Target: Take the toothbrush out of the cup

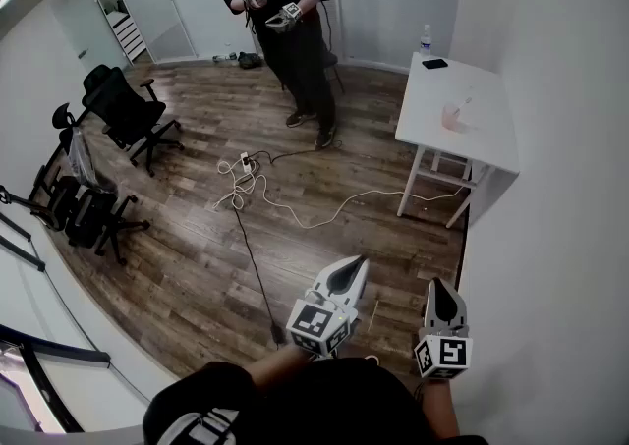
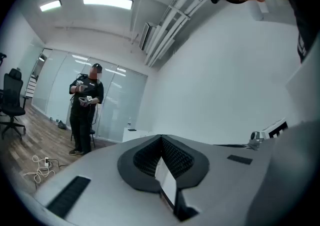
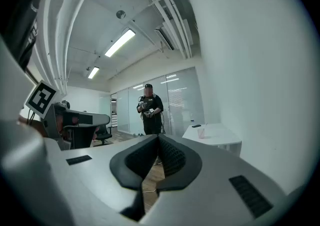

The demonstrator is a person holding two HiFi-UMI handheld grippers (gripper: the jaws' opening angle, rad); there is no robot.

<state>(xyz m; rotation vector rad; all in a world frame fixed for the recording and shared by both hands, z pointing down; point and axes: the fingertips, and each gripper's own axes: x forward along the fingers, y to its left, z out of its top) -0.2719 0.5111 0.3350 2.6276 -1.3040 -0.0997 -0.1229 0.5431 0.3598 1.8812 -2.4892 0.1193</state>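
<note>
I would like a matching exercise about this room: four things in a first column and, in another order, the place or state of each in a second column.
Things:
1. cup
2. water bottle
3. office chair
4. left gripper

Places or states:
a. shut, with nothing between its jaws
b. on the wooden floor, at the left side of the room
c. at the far end of the white table
d. on the same table, on the near side of the black phone

Right pairs: 1-d, 2-c, 3-b, 4-a.
</note>
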